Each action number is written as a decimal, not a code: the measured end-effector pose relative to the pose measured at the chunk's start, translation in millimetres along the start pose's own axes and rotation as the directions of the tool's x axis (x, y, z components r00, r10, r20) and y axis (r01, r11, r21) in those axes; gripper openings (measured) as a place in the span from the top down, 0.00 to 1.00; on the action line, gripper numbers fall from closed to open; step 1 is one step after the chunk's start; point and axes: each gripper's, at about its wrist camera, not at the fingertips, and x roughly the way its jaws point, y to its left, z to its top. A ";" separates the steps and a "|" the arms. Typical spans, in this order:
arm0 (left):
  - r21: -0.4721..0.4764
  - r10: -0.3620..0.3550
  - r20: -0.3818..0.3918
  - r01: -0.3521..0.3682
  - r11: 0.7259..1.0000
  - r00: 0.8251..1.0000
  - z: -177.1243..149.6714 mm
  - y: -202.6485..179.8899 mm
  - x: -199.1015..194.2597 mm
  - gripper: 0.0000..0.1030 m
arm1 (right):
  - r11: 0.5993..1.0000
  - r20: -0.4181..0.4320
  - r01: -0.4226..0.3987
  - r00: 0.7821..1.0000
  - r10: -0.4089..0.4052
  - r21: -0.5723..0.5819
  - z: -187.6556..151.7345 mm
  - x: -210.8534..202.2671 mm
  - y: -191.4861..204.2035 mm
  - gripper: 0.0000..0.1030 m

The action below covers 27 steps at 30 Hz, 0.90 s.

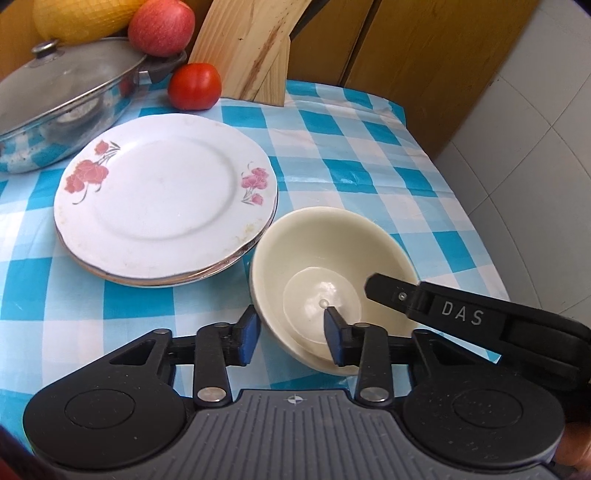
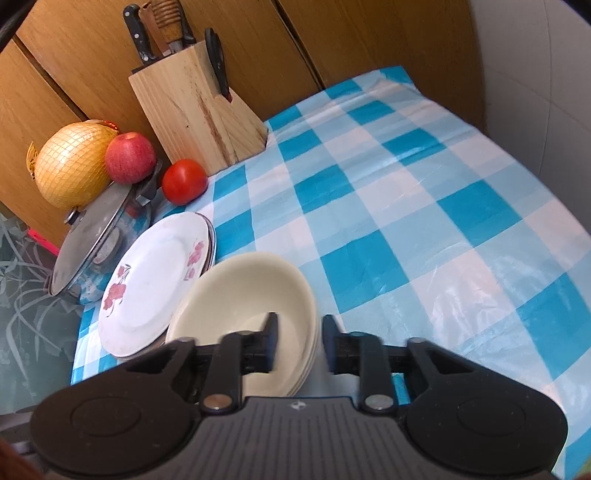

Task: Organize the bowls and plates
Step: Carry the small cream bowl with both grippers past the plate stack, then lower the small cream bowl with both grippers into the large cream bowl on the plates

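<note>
— So, how many plates and bowls do you count?

— Plates [image 1: 162,199]: one stack near the left end of the surface [image 1: 369,155], under a blue-and-white checked cloth. The top plate is white with pink flowers; edges of at least two more show beneath it, though I cannot fix the exact number. Bowls [image 1: 325,266]: a cream nested stack just right of the plates, nearly touching their rim. The right wrist view shows about three rims [image 2: 306,369] layered at the side.

— And the grippers?

— Two. The left gripper [image 1: 291,336] has its fingers spread across the near rim of the bowl stack, one blue pad [image 1: 247,332] outside the wall and the other inside; the gap is wider than the wall, so nothing is pinched. The right gripper [image 2: 299,343] also straddles the rim from the other side, fingers apart, one inside and one outside, not closed on it.

— Anything else on the cloth?

— One lidded steel pot [image 1: 62,103], one tomato [image 1: 194,85], one apple [image 1: 161,26], one netted yellow fruit [image 2: 74,166] and one wooden knife block [image 2: 195,114] along the back.
</note>
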 end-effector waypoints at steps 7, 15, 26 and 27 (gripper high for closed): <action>0.067 0.039 -0.023 -0.037 0.997 0.999 -6.6 -8.6 9.4 0.65 | 1.000 -0.019 0.003 1.000 -0.004 -0.022 -5.3 -2.6 0.6 0.88; 0.092 0.030 0.009 -0.030 0.995 1.000 -7.9 -12.7 -4.3 0.65 | 1.000 0.005 -0.013 1.000 0.013 -0.027 -6.5 -16.8 0.7 0.88; 0.087 0.062 0.121 -0.073 0.994 0.991 0.6 -4.9 -35.7 0.61 | 0.996 0.064 -0.069 0.995 0.073 -0.049 4.2 -31.8 31.9 0.88; 0.079 0.062 0.132 -0.073 0.994 0.989 3.4 -1.7 -39.3 0.61 | 0.996 0.071 -0.075 0.994 0.079 -0.054 6.1 -32.0 36.9 0.88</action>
